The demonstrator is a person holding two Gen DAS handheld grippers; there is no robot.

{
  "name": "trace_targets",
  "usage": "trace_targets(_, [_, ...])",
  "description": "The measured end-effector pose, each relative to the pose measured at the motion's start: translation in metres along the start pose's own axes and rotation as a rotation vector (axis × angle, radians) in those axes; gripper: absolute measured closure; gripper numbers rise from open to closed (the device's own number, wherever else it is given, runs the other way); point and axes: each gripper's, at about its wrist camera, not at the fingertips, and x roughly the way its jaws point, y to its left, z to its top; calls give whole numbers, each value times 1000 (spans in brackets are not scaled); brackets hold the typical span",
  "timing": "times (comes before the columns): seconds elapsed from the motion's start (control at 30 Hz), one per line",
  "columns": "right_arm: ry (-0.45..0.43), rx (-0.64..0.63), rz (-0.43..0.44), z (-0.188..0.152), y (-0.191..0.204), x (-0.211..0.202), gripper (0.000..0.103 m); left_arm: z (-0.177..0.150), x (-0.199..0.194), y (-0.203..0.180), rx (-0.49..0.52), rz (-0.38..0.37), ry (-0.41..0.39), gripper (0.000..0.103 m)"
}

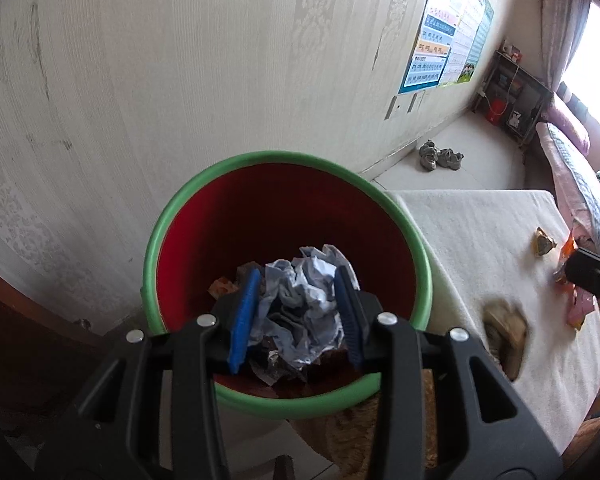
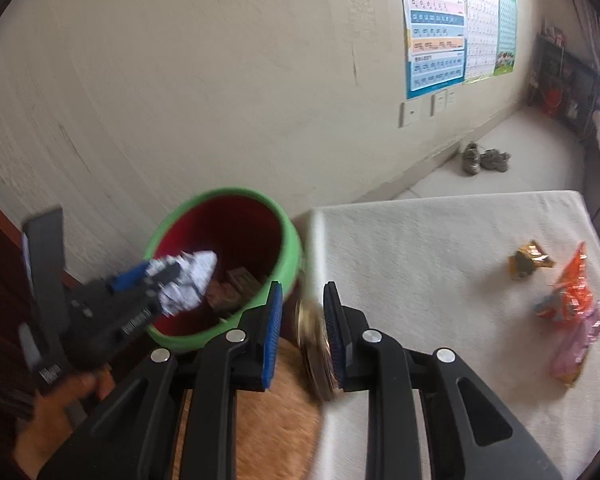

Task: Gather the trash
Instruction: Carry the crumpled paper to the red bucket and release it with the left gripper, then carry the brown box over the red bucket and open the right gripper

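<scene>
The left gripper [image 1: 296, 316] is clamping a crumpled white paper ball [image 1: 304, 312] over the green-rimmed red plastic bin [image 1: 414, 248] at frame centre. The right gripper [image 2: 300, 332] is pinching a flattened brown-gold wrapper [image 2: 314, 348], lower centre.

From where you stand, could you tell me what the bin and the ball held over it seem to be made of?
The bin looks like moulded plastic: smooth, slightly glossy red wall and a rounded green rim. The ball, between the pads of the left hand-held gripper, looks like crumpled white paper, matte, with sharp creases and bluish shadows.
</scene>
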Motion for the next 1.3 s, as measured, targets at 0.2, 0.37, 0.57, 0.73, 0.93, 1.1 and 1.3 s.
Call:
trace_targets(0.2, [-6, -13, 37, 15, 10, 10, 83, 1, 4, 9, -36, -1, 22, 66])
trace_targets(0.37, [92, -42, -22, -11, -24, 16, 48, 3, -1, 11, -12, -1, 18, 66])
trace_targets(0.57, [219, 74, 51, -72, -64, 28, 36, 1, 9, 6, -23, -12, 45, 66])
trace_targets(0.73, [201, 192, 128, -80, -78, 33, 37, -2, 12, -1, -5, -24, 56, 66])
trace_targets(0.93, [223, 152, 219, -87, -72, 31, 27, -1, 7, 1, -7, -16, 46, 66])
trace_targets(1.1, [168, 124, 133, -88, -67, 34, 26, -3, 8, -3, -1, -17, 50, 66])
trace_targets(1.3, [167, 98, 38, -85, -63, 44, 65, -3, 8, -7, 14, -25, 48, 66])
